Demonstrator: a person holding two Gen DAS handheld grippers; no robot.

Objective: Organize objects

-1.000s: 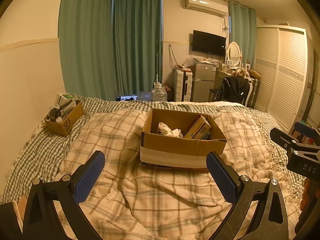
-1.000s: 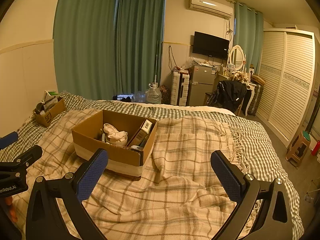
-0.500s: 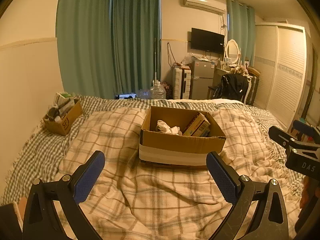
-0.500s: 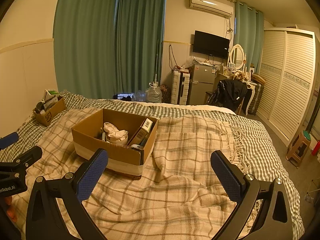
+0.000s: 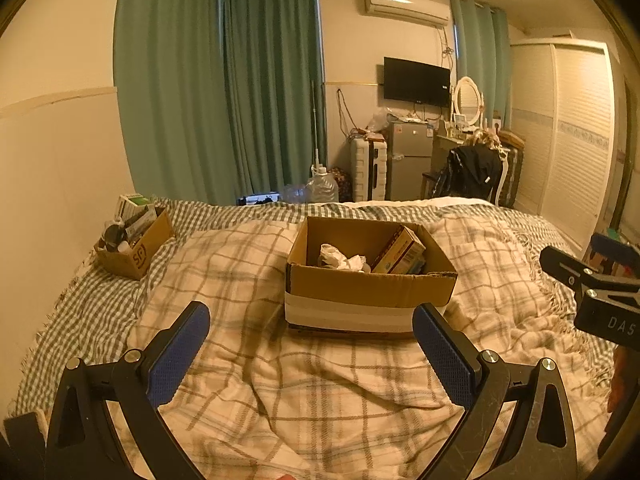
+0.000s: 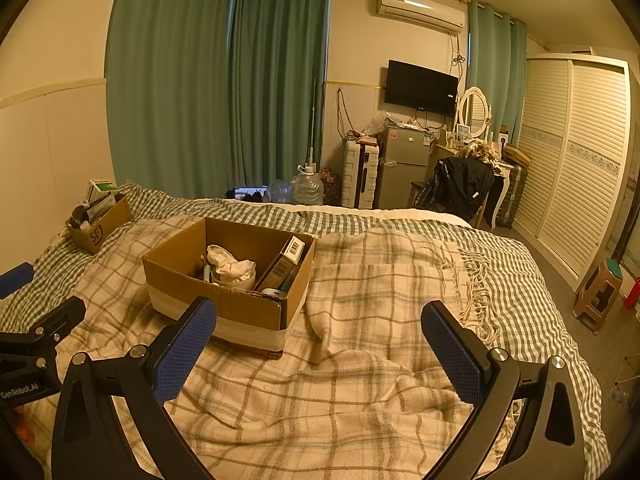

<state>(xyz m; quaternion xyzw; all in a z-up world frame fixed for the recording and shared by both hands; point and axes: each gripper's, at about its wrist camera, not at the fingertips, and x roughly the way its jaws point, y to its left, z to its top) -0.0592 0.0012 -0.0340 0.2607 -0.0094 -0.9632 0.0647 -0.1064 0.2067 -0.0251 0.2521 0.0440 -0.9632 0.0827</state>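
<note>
The left hand-held gripper (image 5: 310, 316) hangs over the near part of the bed with its blue-padded jaws spread wide and nothing between them, and the right hand-held gripper (image 6: 318, 314) is held the same way, wide apart and empty, just to the right of it. The open cardboard box (image 5: 370, 286) sits on the plaid blanket (image 5: 320, 380) near the middle of the bed, straight ahead of the left hand-held gripper and ahead-left of the right one, apart from both. Inside it lie a crumpled white cloth (image 6: 230, 264) resting in a white bowl (image 6: 236, 280), and a brown carton (image 6: 286, 264) leaning against the box's right wall. The blanket is rumpled into folds in front of the box, and a broad bare stretch of it lies to the box's right, ending in a fringe (image 6: 476, 280) short of the bed's right edge. A green checked sheet (image 5: 80, 308) shows around the blanket. A smaller cardboard box (image 5: 138, 242), filled with small items, stands at the far left corner of the bed close to the wall, well apart from the larger box. Beyond the bed hang green curtains (image 6: 216, 80), with a wall television (image 6: 422, 88), a small fridge (image 6: 404, 168), a water jug (image 6: 307, 188) and a louvred wardrobe (image 6: 576, 160) further round.
</note>
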